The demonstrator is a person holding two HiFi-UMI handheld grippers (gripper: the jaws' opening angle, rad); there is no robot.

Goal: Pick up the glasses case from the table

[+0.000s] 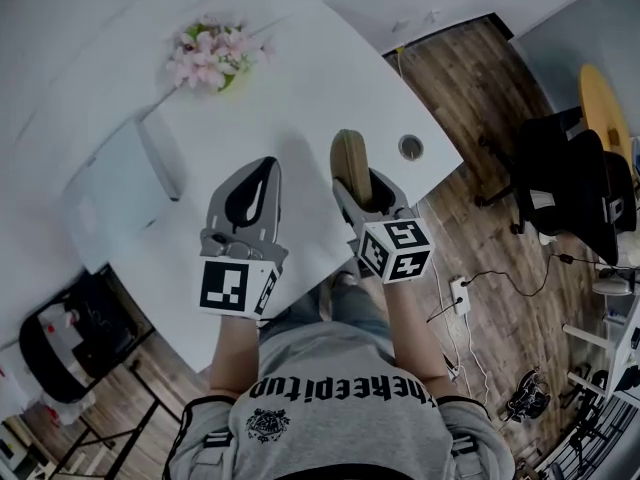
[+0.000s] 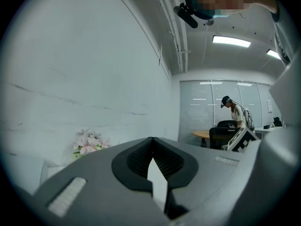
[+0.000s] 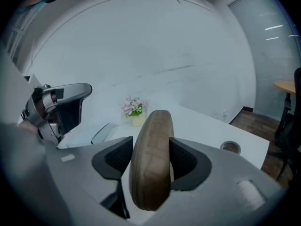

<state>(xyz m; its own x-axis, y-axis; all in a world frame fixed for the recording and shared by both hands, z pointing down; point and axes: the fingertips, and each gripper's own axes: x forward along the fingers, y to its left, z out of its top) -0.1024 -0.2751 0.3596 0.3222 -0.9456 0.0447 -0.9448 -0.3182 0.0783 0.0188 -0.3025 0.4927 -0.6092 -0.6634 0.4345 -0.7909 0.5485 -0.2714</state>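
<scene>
A brown oval glasses case (image 1: pixel 351 166) (image 3: pixel 151 159) stands on edge between the jaws of my right gripper (image 1: pixel 364 190) (image 3: pixel 151 143), whose dark pads press on both its sides. It is held above the white table (image 1: pixel 300 78), near the front edge. My left gripper (image 1: pixel 266 165) (image 2: pixel 153 139) hovers just to the left of it, jaw tips touching with nothing between them. In the right gripper view the left gripper shows at the far left, level with the case.
A small vase of pink flowers (image 1: pixel 210 56) (image 3: pixel 134 108) stands at the back of the table, with a flat white board (image 1: pixel 125 183) to its left. A round cable hole (image 1: pixel 410 147) (image 3: pixel 230 147) lies at the right. Black office chairs (image 1: pixel 560 183) stand on the wooden floor.
</scene>
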